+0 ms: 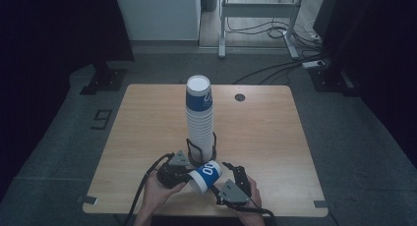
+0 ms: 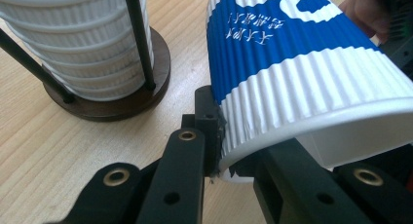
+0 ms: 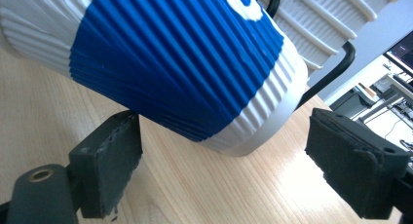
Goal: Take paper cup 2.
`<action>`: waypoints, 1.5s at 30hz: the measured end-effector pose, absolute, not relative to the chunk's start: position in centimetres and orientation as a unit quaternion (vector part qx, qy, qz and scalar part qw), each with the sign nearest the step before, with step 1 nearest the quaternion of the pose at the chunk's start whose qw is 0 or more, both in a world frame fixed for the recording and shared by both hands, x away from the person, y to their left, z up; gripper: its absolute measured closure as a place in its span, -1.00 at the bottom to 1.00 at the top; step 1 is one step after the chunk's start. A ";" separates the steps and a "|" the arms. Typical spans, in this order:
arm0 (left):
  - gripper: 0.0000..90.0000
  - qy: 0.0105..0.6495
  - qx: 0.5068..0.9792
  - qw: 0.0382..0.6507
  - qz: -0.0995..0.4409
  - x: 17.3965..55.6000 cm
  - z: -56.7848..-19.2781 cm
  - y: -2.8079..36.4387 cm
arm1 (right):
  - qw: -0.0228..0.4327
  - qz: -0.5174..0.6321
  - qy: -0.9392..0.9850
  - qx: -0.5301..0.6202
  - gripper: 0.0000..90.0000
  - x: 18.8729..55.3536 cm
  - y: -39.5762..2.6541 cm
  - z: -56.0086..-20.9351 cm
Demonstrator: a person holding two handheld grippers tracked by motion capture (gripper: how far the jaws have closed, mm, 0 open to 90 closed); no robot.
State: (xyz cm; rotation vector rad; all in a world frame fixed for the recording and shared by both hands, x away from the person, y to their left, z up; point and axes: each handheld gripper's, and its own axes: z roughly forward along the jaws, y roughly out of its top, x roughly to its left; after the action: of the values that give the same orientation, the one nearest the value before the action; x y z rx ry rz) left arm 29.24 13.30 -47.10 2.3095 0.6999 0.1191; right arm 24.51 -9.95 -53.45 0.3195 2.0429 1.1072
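Observation:
A single blue-and-white ribbed paper cup (image 1: 205, 176) lies tilted on its side just above the table's front. My left gripper (image 1: 186, 176) is shut on its rim (image 2: 253, 151), one jaw outside and one inside the mouth. My right gripper (image 1: 229, 169) stands open beside the cup's base end; in the right gripper view the cup (image 3: 185, 63) hangs over the gap between its pads (image 3: 112, 156), apart from both. Behind stands a tall stack of the same cups (image 1: 199, 118) in a black wire holder on a round brown base (image 2: 122, 102).
The wooden table (image 1: 265, 137) has a round cable hole (image 1: 239, 97) at the back. The person's hands (image 1: 157, 196) come in at the front edge. Table legs and cables lie on the floor beyond.

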 end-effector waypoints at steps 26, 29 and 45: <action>0.88 0.260 0.918 0.300 0.008 29.9 -46.9 11.2 | 0.377 0.411 0.828 0.053 -1.00 24.1 -7.9 -53.3; 0.88 0.267 0.914 0.307 0.011 29.9 -46.9 11.1 | 0.371 0.418 0.827 0.058 -1.00 24.1 -7.6 -53.4; 0.93 0.289 0.897 0.335 0.004 30.1 -47.2 10.7 | 0.349 0.449 0.820 0.066 -0.82 23.8 -6.9 -53.0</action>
State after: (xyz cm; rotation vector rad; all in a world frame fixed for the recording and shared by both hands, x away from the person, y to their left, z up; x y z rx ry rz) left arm 30.12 10.70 -47.16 2.3392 0.7546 0.0099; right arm 23.77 -6.90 -52.99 0.1703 2.1249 1.1628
